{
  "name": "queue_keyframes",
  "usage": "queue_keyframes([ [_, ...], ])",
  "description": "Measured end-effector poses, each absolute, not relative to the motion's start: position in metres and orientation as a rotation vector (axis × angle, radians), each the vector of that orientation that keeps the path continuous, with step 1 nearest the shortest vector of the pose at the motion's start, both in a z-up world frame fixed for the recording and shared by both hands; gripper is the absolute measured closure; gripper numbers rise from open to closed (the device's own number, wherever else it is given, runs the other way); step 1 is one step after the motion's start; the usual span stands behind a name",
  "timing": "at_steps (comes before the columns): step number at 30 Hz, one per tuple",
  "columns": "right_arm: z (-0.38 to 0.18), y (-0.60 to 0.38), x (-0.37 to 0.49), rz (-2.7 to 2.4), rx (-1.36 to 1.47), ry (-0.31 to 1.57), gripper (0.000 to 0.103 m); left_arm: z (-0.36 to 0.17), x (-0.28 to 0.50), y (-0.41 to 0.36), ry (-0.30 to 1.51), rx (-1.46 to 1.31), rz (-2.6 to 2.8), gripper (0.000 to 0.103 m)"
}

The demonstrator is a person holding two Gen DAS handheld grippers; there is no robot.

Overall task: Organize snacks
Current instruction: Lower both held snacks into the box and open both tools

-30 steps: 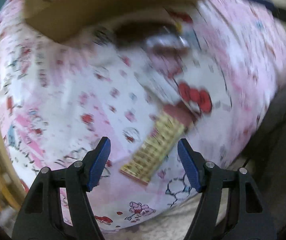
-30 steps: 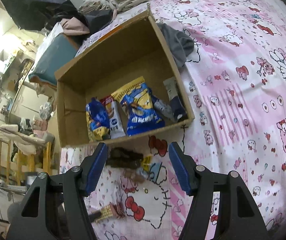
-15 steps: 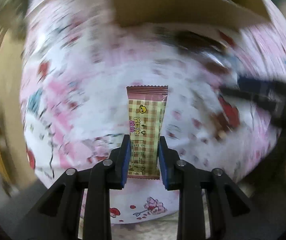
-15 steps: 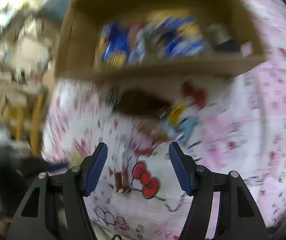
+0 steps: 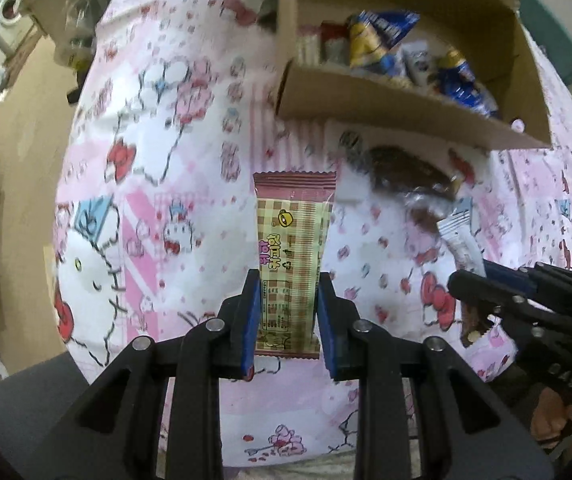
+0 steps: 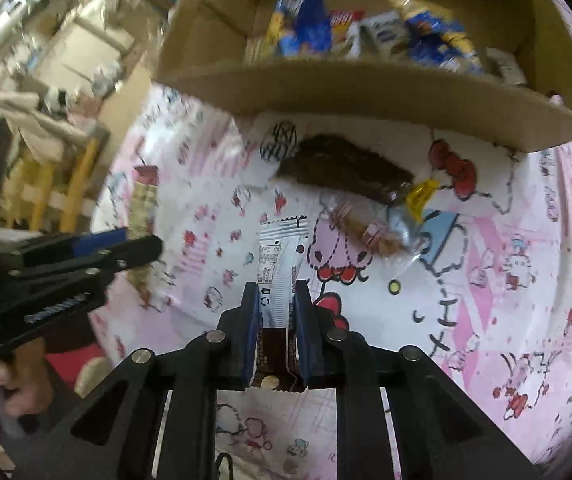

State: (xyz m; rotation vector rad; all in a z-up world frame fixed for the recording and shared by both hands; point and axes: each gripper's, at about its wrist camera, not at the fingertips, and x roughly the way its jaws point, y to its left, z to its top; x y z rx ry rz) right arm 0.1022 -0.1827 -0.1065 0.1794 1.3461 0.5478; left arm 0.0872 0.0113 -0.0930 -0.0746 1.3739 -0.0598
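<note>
My left gripper (image 5: 286, 312) is shut on a yellow-and-brown checked snack bar (image 5: 292, 240), held above the pink Hello Kitty bedspread (image 5: 157, 184). My right gripper (image 6: 275, 320) is shut on a white-and-brown snack stick pack (image 6: 279, 264). The right gripper also shows at the right of the left wrist view (image 5: 482, 280). The left gripper shows at the left of the right wrist view (image 6: 125, 244). A cardboard box (image 6: 366, 88) holding several blue, yellow and white snack bags (image 6: 306, 28) stands beyond both grippers.
A dark brown snack pack (image 6: 346, 168) and a clear-wrapped snack (image 6: 366, 232) lie on the bedspread just in front of the box. The bed edge, a yellow wooden rail (image 6: 73, 184) and room clutter are to the left.
The left gripper shut on the checked snack bar and lifted it. The right gripper swung down from the box and shut on the white-and-brown stick pack.
</note>
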Motion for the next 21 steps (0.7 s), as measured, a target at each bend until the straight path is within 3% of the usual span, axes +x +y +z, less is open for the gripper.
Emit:
queue_keyframes([
  [13,-0.059,-0.22,0.123,0.569,0.378,1.173,0.085,-0.051,0.113,0.005,1.196,-0.084,-0.084,0.08],
  [21,-0.031,-0.223,0.147,0.544,0.352,1.067,0.085,-0.016,0.148,-0.001,1.116,-0.089,-0.096,0.08],
])
